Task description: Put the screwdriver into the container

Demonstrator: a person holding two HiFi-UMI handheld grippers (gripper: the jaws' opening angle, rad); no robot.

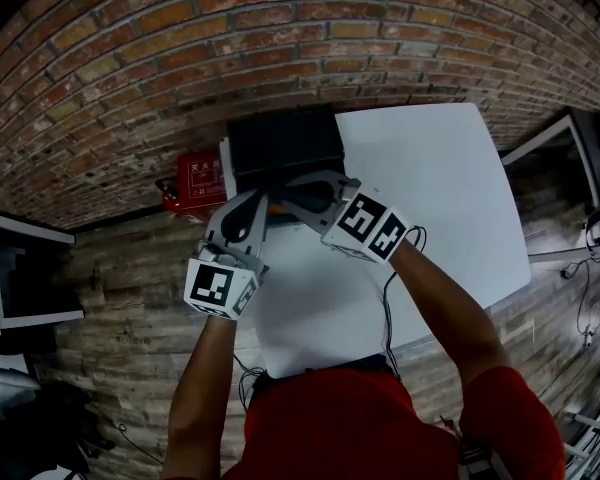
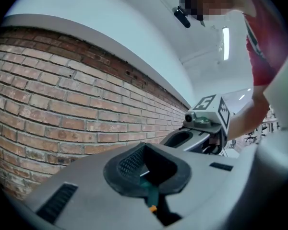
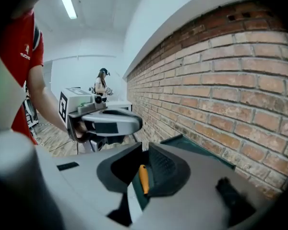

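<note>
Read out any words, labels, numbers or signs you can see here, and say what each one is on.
Red box by the brick wall: white characters, too small to read.
Red shirt sleeve: white lettering, too blurred to read.
Left gripper's cube and right gripper's cube: black-and-white marker squares only, no words.
Nothing here can be quoted with confidence.

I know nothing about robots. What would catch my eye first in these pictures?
The left gripper and the right gripper, each hand-held and carrying a black-and-white marker cube, meet tip to tip over a white table. Each seems shut on a green-and-orange screwdriver. Just beyond them a dark container sits at the table's far end, near a big brick wall.
</note>
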